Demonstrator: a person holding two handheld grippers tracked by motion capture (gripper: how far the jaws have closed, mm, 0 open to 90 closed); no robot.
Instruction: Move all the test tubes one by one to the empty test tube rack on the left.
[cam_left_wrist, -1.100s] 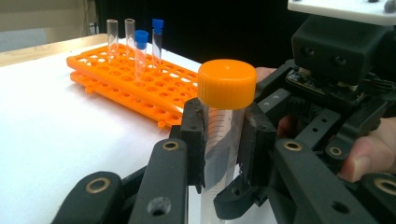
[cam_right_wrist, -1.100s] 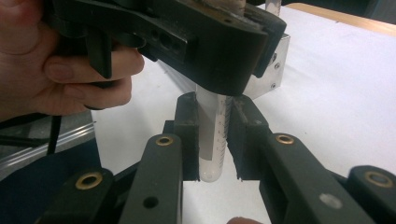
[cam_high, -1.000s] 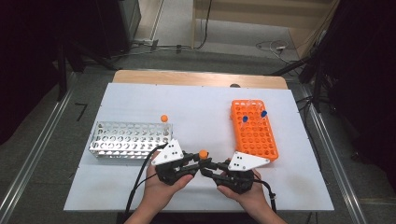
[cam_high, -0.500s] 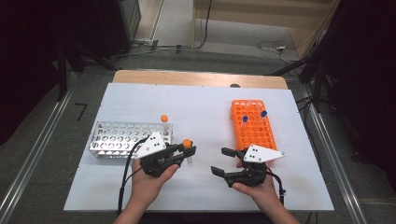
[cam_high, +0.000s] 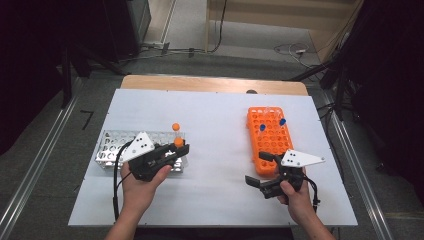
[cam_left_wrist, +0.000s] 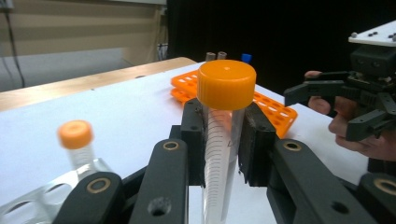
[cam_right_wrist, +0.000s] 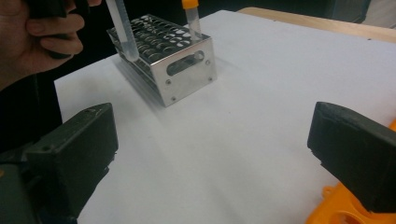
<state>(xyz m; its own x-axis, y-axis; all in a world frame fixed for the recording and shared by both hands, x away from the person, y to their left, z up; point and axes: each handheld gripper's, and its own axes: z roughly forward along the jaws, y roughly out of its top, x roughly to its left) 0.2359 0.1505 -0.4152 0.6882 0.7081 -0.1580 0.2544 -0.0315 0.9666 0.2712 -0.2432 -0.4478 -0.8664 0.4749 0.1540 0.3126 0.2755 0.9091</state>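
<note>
Orange-capped tube (cam_left_wrist: 223, 121) hangs upright, pinched just under its cap by the left gripper (cam_high: 170, 151), its tip over the near-right corner of the metal rack (cam_high: 112, 147). Lowering it well probably means centring the tip over one hole before releasing. Right gripper (cam_high: 260, 170) waits spread and empty by the orange rack (cam_high: 270, 137).

My left gripper (cam_left_wrist: 227, 140) clamps orange-capped tube (cam_left_wrist: 224, 121) upright. Second capped tube (cam_left_wrist: 77, 142) stands in metal rack (cam_left_wrist: 28, 205), lower left. Orange rack (cam_left_wrist: 275, 105) beyond; other gripper (cam_left_wrist: 355, 100) at right, jaws apart.
</note>
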